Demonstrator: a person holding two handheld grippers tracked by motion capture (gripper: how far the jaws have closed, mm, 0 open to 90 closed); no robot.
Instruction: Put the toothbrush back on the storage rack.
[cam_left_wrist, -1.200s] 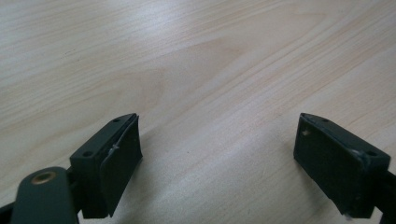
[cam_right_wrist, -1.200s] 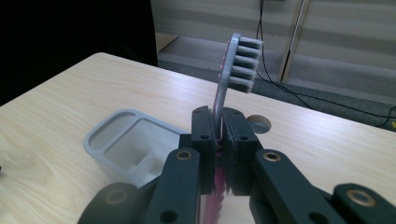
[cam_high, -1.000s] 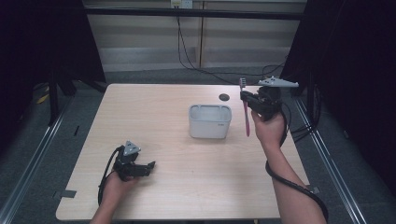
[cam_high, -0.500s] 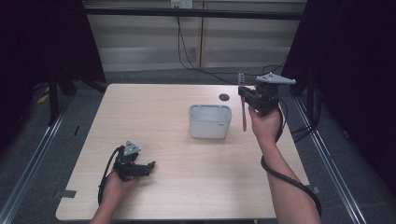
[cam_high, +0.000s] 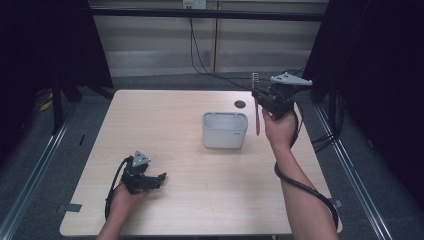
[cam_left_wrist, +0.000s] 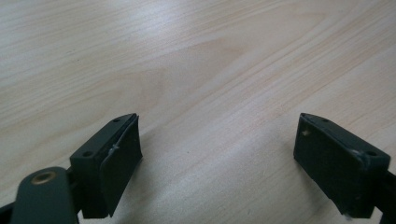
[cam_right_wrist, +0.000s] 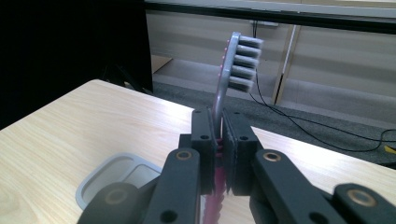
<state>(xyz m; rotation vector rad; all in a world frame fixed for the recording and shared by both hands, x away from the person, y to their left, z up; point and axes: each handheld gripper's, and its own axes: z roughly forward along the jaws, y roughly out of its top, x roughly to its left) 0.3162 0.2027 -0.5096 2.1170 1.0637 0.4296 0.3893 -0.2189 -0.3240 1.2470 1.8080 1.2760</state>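
Standing on a pale wooden table (cam_high: 190, 135), a grey, open-topped rectangular container (cam_high: 225, 130) sits a little right of the middle; from above, nothing is seen inside it, though its floor is partly hidden by its own walls. The table fills the centre of a dim room, with dark curtains at both sides, a light panelled wall at the back, grey carpet, and cables trailing down from a wall socket. A small dark round spot (cam_high: 240, 104) lies on the tabletop just beyond the container.

The person's right hand holds the right gripper (cam_high: 261, 96) raised in the air, just beside the container's far right corner. Its jaws are clamped tight on a pink toothbrush (cam_high: 257, 117), held upright with the grey bristle head (cam_right_wrist: 243, 63) on top and the handle hanging down beside the container, not inside it.

The left gripper (cam_high: 159, 178) rests low on the near left part of the table, well apart from the container. Its jaws stand wide apart, gripping nothing, with bare wood between them.
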